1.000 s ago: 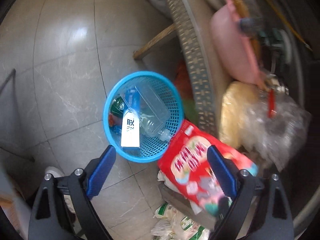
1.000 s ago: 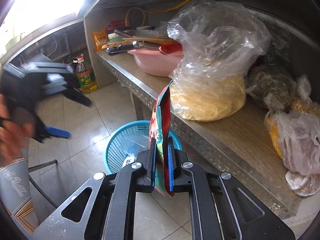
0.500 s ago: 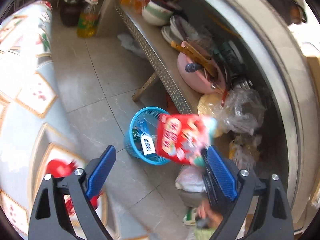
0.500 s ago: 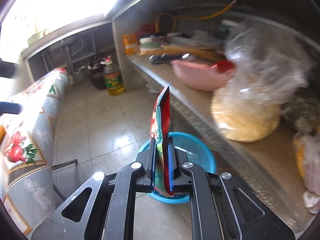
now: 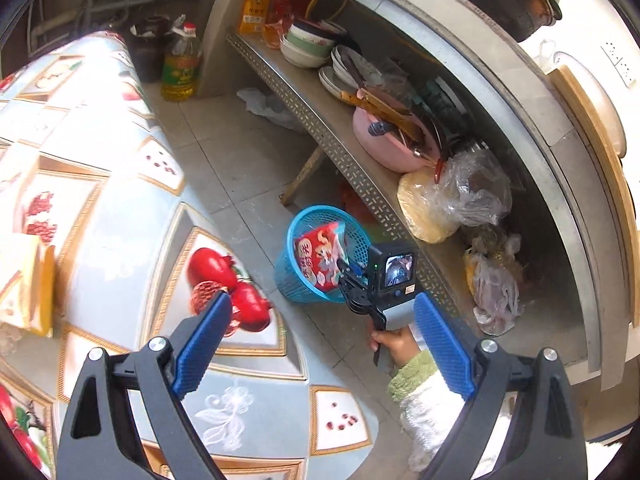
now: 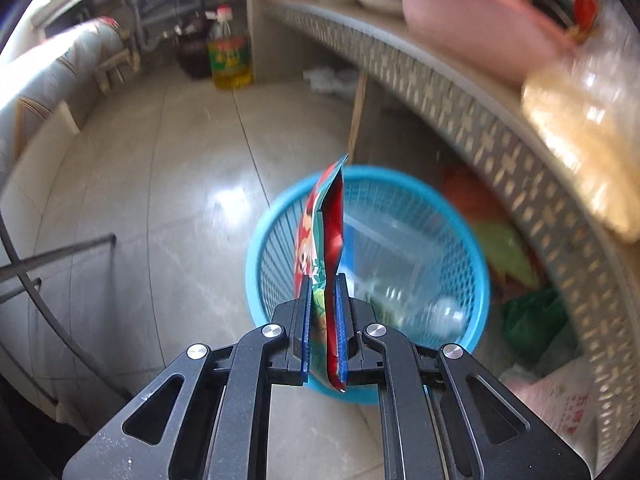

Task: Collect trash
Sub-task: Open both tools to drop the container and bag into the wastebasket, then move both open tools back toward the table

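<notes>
My right gripper (image 6: 323, 280) is shut on a red snack packet (image 6: 326, 224), which stands edge-on over the near rim of a blue mesh basket (image 6: 448, 240). A clear plastic bottle (image 6: 436, 312) lies inside the basket. From the left wrist view the same red snack packet (image 5: 318, 260) hangs at the mouth of the blue mesh basket (image 5: 294, 276), held by the right gripper (image 5: 342, 266) with a hand (image 5: 394, 342) behind it. High above a patterned tablecloth (image 5: 120, 208), my left gripper (image 5: 320, 336) is open with nothing between its fingers.
A perforated metal shelf (image 5: 348, 160) beside the basket carries a pink basin (image 5: 390, 148), bowls and plastic bags (image 5: 460, 196). An oil bottle (image 6: 230, 58) stands on the tiled floor at the back. Bags (image 6: 532, 320) lie under the shelf. A metal chair frame (image 6: 52, 256) is at left.
The right gripper has carried the packet down to the basket's mouth. The left gripper has risen and drawn back over the table, still open.
</notes>
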### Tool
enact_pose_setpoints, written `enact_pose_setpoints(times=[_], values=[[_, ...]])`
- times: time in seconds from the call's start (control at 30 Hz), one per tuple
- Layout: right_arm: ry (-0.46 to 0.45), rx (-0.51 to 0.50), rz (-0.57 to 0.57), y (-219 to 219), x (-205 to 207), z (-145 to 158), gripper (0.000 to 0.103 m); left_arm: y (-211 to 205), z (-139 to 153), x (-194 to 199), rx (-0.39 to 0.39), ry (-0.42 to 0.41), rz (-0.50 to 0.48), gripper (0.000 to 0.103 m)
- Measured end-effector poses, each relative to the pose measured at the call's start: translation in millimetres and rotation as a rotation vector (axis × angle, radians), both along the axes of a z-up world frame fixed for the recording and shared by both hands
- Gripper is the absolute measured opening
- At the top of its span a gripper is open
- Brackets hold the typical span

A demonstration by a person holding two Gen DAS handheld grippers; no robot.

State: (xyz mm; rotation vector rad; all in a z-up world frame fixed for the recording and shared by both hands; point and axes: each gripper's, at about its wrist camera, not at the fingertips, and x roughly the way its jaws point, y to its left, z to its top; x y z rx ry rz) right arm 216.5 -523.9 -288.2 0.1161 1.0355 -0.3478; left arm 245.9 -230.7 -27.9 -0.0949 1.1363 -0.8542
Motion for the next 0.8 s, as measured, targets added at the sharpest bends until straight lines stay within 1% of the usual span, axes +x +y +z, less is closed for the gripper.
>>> enact_pose_setpoints(times=[0.07, 0.13, 0.17, 0.2, 0.23, 0.27, 0.3, 0.37, 0.47, 0.57, 0.63, 0.77, 0.8], values=[[0.052, 0.038, 0.002, 1, 2, -12, 0.01, 7, -1, -1, -0.009, 0.004, -0.003, 0.09], [0.081, 0.02, 0.006, 6, 3, -15, 0.014, 13, -2, -1, -0.028, 0.019, 0.0, 0.09], [0.092, 0.02, 0.007, 8, 2, -13, 0.018, 17, -2, -1, -0.035, 0.023, 0.001, 0.09], [0.094, 0.014, 0.004, 11, 0, -9, 0.019, 22, -2, -2, -0.042, 0.022, 0.004, 0.09], [0.087, 0.007, 0.0, 14, -3, -3, 0.022, 27, 0, -3, -0.048, 0.013, 0.007, 0.09], [0.072, 0.004, -0.007, 18, -9, 5, 0.031, 31, 2, -4, -0.049, -0.001, 0.013, 0.09], [0.051, 0.006, -0.016, 20, -15, 13, 0.043, 35, 4, -6, -0.047, -0.015, 0.023, 0.09], [0.008, -0.003, -0.033, 22, -28, 32, 0.053, 44, 11, -11, -0.051, -0.043, 0.046, 0.09], [-0.047, -0.009, -0.064, 31, -57, 64, 0.058, 61, 18, -22, -0.061, -0.086, 0.082, 0.09], [-0.094, -0.015, -0.094, 37, -88, 93, 0.063, 80, 24, -33, -0.078, -0.105, 0.116, 0.09], [-0.126, -0.004, -0.112, 43, -111, 113, 0.066, 93, 28, -39, -0.091, -0.115, 0.133, 0.09], [-0.176, 0.015, -0.141, 59, -153, 152, 0.072, 119, 36, -57, -0.113, -0.164, 0.165, 0.09], [-0.188, 0.017, -0.146, 65, -161, 162, 0.075, 125, 38, -62, -0.118, -0.175, 0.179, 0.091]])
